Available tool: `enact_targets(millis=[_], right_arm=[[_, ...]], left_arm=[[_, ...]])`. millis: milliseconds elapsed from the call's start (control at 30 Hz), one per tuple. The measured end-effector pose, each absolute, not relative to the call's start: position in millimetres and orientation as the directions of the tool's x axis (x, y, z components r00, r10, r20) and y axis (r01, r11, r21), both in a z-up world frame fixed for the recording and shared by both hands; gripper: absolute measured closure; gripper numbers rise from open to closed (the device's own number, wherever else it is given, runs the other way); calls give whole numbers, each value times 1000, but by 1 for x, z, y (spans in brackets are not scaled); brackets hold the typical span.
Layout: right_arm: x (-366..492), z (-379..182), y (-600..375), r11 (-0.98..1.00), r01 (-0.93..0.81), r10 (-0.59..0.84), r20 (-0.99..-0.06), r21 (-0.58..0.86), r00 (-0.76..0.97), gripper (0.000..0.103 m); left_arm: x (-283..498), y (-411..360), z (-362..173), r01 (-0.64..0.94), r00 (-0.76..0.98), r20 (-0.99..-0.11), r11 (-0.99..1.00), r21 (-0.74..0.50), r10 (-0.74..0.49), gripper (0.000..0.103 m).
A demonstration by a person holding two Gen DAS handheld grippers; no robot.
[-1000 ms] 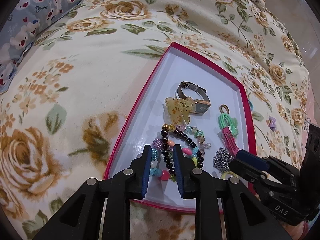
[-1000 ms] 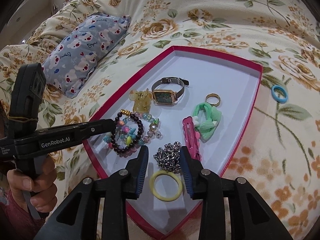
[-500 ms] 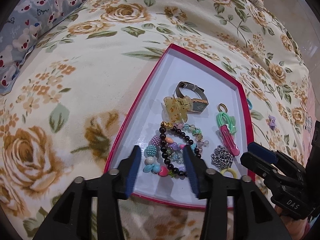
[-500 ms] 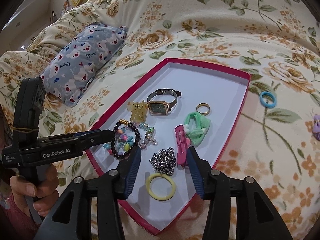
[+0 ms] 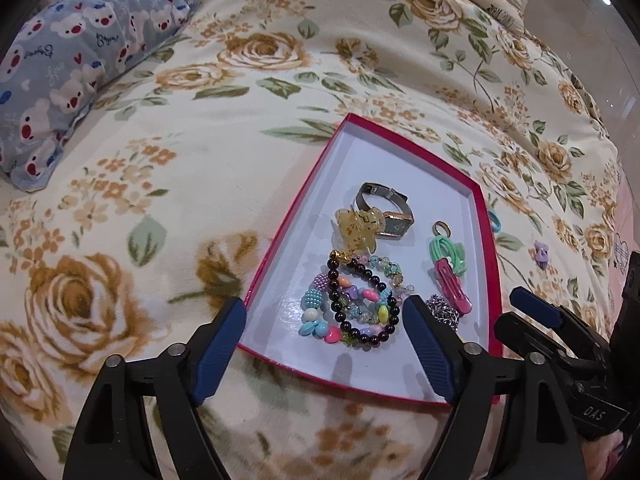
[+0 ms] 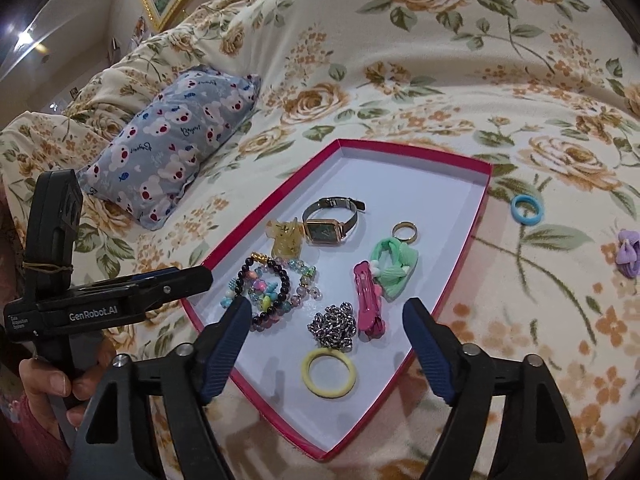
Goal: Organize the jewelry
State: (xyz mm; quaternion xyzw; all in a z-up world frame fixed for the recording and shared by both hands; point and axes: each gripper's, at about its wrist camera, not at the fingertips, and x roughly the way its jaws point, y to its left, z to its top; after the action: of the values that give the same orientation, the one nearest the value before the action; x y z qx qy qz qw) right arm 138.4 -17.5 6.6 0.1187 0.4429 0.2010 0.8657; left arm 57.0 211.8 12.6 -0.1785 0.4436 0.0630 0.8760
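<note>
A red-rimmed white tray (image 6: 420, 184) lies on the flowered bedspread. It holds a watch (image 6: 332, 220), a yellow claw clip (image 5: 356, 228), bead bracelets (image 5: 352, 304), a silver chain (image 6: 332, 326), a pink hair clip (image 6: 366, 300), a green hair tie (image 6: 394, 272), a gold ring (image 6: 405, 232) and a yellow ring (image 6: 330, 374). My left gripper (image 5: 324, 308) hovers over the bracelets with its jaws opening and holds nothing. My right gripper (image 6: 328, 306) hovers over the chain, jaws also opening, nothing gripped.
A blue hair ring (image 6: 527, 209) and a purple bow (image 6: 628, 252) lie on the bedspread right of the tray. A bear-print pillow (image 6: 172, 132) sits at the far left. A hand (image 6: 48, 384) holds the left gripper's handle.
Both grippers' jaws have spread wide apart and both have drawn back and up from the tray. The jewelry in the tray has not moved.
</note>
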Motion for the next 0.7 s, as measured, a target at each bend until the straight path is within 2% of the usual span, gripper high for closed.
enact_targets(millis=[233,500,600,700], right_arm=[[129,2,-23,896,-222,441,-715,384,543,20],[115,8,-27,898,-232,438,-703,374,560,20],[112,22,-29,900,-246,434,-690,359,580,14],[108,43,-32,910,-260,414,-673,323,612,4]], left_arm=[[36,211,16,-276,624,-781,929,-246,-21,14],[10,199,21,-252,664,-746,955,-158,52,13],[-1,191,29,-232,695,-713,967,-109,87,11],[-14,183,43,-226,744,-657,972,-71,125,1]])
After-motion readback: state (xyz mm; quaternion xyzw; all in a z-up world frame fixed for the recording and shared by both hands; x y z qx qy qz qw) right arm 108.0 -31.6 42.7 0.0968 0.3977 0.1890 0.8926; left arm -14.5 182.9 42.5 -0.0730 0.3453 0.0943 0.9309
